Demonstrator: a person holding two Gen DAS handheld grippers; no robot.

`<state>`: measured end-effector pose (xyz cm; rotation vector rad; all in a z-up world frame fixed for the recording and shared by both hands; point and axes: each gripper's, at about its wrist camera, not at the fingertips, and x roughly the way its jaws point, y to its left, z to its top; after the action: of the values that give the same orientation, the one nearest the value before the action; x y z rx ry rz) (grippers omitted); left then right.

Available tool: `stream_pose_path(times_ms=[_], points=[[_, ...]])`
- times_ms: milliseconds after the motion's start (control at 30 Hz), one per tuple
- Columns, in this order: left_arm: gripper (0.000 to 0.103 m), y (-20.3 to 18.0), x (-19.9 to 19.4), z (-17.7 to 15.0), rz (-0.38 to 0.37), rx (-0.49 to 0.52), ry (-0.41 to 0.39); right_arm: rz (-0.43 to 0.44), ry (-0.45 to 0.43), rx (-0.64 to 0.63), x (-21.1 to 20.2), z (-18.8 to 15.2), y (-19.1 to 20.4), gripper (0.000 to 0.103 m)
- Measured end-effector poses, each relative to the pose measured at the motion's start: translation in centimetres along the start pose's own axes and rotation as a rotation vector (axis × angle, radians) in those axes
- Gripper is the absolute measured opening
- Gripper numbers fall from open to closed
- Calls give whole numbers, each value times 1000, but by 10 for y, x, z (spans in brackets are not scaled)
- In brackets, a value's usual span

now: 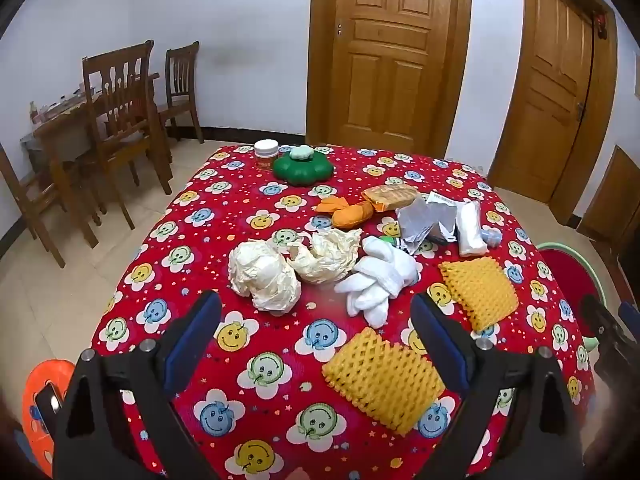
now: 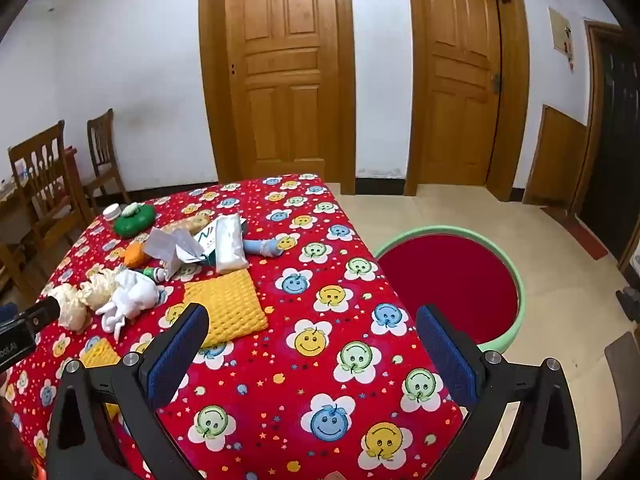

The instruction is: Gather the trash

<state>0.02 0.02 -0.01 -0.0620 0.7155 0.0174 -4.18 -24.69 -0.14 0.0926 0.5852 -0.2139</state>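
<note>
No trash had yet been grasped: both the left gripper and the right gripper were held above the bench with jaws released. The trash, paper wads and foam nets, was strewn across the bench; a reach to the nearest piece was judged next, with the bin beside.

Two closed wooden doors stand side by side in the white back wall. Off to the left, dark wooden chairs crowd around a cluttered dining table. At the far end of the red smiley-flower tablecloth, a white-lidded jar sits just beside a green flower-shaped container.
</note>
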Motion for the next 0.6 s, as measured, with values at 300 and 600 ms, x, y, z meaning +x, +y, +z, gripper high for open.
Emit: stream_pose_path(times_ms=[300,600], points=[[95,1,0,1,-3,-8,0,6,-7,-12,-3,-1,3,103],[95,8,1,1,-5,-10,-7,23,-3,5,-6,-2,-2,103]])
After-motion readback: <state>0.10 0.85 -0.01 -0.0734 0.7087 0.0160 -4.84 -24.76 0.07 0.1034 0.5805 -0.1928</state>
